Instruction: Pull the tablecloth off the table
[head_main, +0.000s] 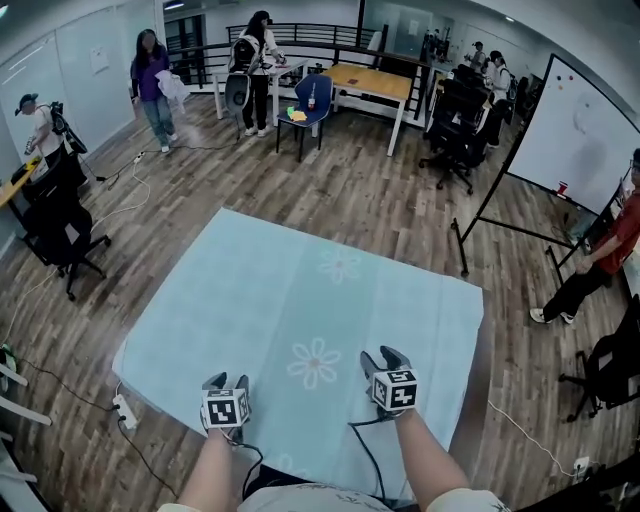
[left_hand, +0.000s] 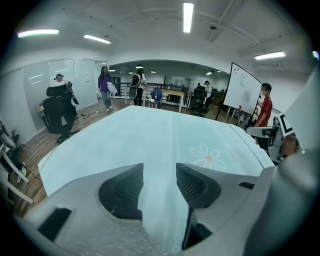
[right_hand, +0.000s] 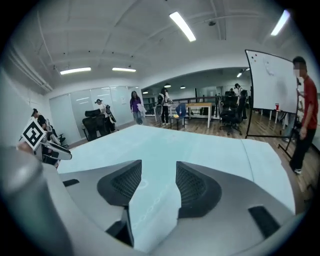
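A pale blue tablecloth (head_main: 300, 290) with white daisy prints covers the whole table and hangs over its edges. My left gripper (head_main: 226, 381) hovers over the near edge of the cloth, left of a daisy (head_main: 314, 362). My right gripper (head_main: 386, 353) is over the cloth to the right of that daisy. In the left gripper view the gripper (left_hand: 159, 176) has its jaws apart, and the cloth (left_hand: 150, 135) shows in the gap untouched. The right gripper view shows the same: the gripper (right_hand: 158, 174) is open above the cloth (right_hand: 200, 150).
A whiteboard on a stand (head_main: 575, 135) is at the right, with a person in red (head_main: 605, 255) beside it. Office chairs (head_main: 55, 225) stand at the left. A power strip (head_main: 124, 410) and cables lie on the wood floor. More people and desks (head_main: 370, 85) are at the back.
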